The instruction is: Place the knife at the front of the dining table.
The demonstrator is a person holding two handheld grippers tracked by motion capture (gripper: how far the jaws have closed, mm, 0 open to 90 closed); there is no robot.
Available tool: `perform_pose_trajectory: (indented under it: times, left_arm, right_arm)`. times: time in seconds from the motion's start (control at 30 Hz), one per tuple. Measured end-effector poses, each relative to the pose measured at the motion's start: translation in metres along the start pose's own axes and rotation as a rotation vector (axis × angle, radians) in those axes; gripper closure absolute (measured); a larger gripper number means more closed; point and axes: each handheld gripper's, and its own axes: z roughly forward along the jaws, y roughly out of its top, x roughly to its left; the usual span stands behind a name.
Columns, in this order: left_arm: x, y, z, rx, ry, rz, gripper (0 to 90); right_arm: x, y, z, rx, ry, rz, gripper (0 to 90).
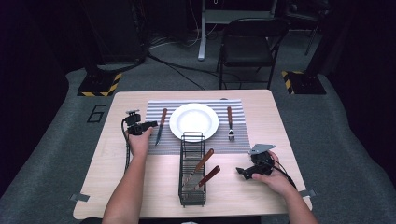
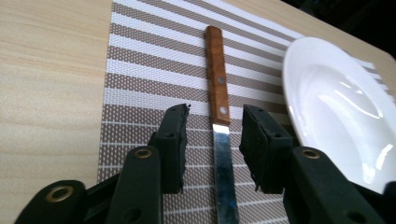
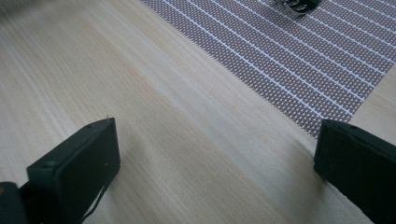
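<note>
We are looking at the surface (image 1: 140, 196), the placemat (image 1: 238, 140), the plate (image 1: 194, 121); knife (image 2: 219, 93) lying left of it, left gripper (image 2: 215, 140) fingers parted around it, released; right gripper (image 3: 215, 154) wide open; rack (image 1: 192, 170) utensils waiting

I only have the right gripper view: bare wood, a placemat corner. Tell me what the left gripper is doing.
Observer: The left gripper hovers over a wooden-handled knife on the striped placemat; its jaws straddle the knife without pressing on it.
Operator: Report what sits beside that knife.
Observer: A white plate, empty, in the middle of the placemat.
Operator: Give me the plate's far side.
Observer: A wooden-handled fork lies there, tines toward the person.
Operator: Say what's left to fetch.
Observer: Two wooden-handled utensils lean in a black wire rack between the forearms.
</note>
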Motion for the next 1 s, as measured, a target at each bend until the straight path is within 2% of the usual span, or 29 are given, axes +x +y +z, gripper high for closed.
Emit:
perform_pose_trajectory:
  times: [0.07,0.23,0.33,0.43,0.5,0.57,0.7,0.8,0.9,0.93,1.0]
  left_arm:
    - [0.001,-0.001,-0.005,0.015,-0.016,0.018,59.3]
    - [0.002,-0.006,-0.012,0.035,-0.036,0.034,56.5]
    - [0.001,-0.007,-0.024,0.018,-0.057,0.050,54.9]
    - [0.002,-0.007,-0.033,0.026,-0.064,0.061,52.2]
    - [0.002,-0.008,-0.036,0.025,-0.064,0.064,51.3]
    - [0.005,-0.009,-0.045,0.036,-0.057,0.090,50.4]
    - [0.010,-0.014,-0.054,0.026,-0.058,0.114,47.3]
    - [0.016,-0.023,-0.060,0.060,-0.040,0.147,45.2]
    - [0.018,-0.028,-0.063,0.067,-0.041,0.164,42.9]
    - [0.020,-0.034,-0.066,0.079,-0.023,0.190,42.2]
    - [0.024,-0.039,-0.069,0.099,-0.010,0.205,41.5]
  right_arm:
    - [0.000,0.000,0.000,-0.001,0.000,-0.004,0.0]
    - [0.000,0.000,0.000,0.000,0.000,0.001,0.0]
    - [0.000,0.000,0.000,0.001,0.000,0.003,0.0]
    - [0.000,0.000,0.000,0.001,0.000,0.003,0.0]
    - [0.000,0.000,0.000,0.001,0.000,0.003,0.0]
    - [0.000,0.000,0.000,0.001,0.000,0.003,0.0]
    - [0.000,0.000,0.000,0.000,0.000,0.001,0.0]
    - [0.000,0.000,0.000,-0.001,0.000,-0.004,0.0]
    - [0.000,0.000,0.000,0.000,0.000,0.001,0.0]
    - [0.000,0.000,0.000,0.001,0.000,0.003,0.0]
    - [0.000,0.000,0.000,0.000,0.000,0.001,0.0]
